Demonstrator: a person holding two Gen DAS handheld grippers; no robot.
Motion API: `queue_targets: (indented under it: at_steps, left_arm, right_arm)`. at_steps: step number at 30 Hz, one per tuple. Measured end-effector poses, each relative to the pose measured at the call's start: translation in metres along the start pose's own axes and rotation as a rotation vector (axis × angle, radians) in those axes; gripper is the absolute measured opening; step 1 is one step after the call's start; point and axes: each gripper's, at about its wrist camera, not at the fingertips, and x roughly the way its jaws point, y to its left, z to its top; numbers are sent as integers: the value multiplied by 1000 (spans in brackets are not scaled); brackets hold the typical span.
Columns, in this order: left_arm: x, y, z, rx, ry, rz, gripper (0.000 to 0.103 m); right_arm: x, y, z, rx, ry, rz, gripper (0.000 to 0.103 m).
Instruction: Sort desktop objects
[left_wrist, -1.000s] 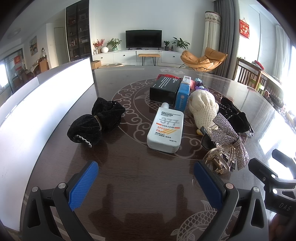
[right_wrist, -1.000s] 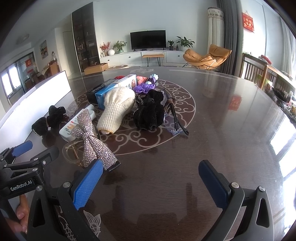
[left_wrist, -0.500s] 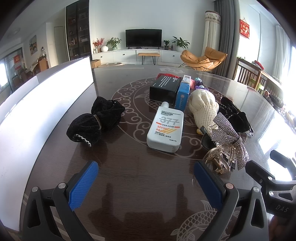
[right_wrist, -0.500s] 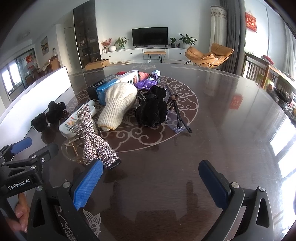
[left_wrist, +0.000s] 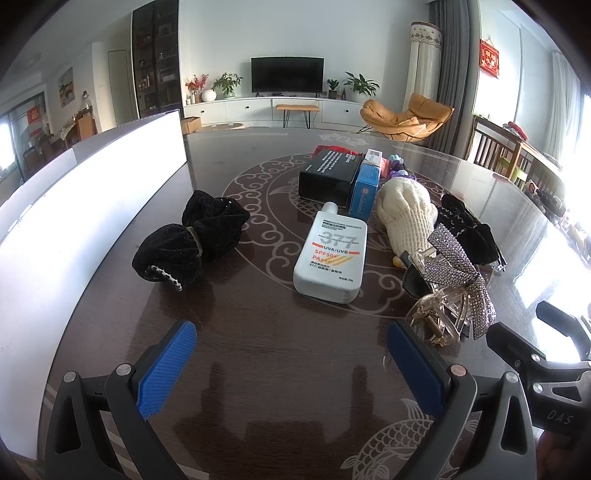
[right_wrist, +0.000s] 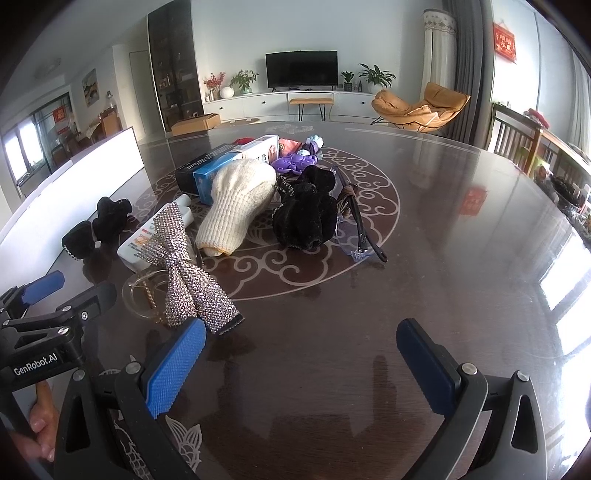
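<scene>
A pile of small items lies on the dark patterned table (left_wrist: 266, 354). In the left wrist view a black velvet bow (left_wrist: 190, 240) lies at the left, a white sunscreen bottle (left_wrist: 332, 254) in the middle, and a cream knitted glove (left_wrist: 406, 218), a rhinestone bow (left_wrist: 458, 273) and a clear claw clip (left_wrist: 439, 317) at the right. My left gripper (left_wrist: 291, 369) is open, low over bare table in front of them. In the right wrist view my right gripper (right_wrist: 301, 365) is open too, with the rhinestone bow (right_wrist: 184, 273) just ahead of its left finger.
A black box (left_wrist: 328, 173) and a blue box (left_wrist: 365, 184) lie behind the bottle. A black scrunchie (right_wrist: 306, 214), purple toy (right_wrist: 295, 162) and glasses (right_wrist: 354, 229) lie further in. A long white panel (left_wrist: 74, 199) stands along the left. A hand (right_wrist: 37, 424) holds the left gripper.
The right gripper has drifted slightly toward the pile, so the rhinestone bow sits nearer its left finger. The left gripper has barely moved. Both stay open.
</scene>
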Motion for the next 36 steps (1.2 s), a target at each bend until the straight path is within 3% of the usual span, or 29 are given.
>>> queue_targets:
  at_steps: [36]
  left_arm:
    - [1,6,1,-11,4,-6,103]
  right_arm:
    - [0,0,0,-1,2,0,103]
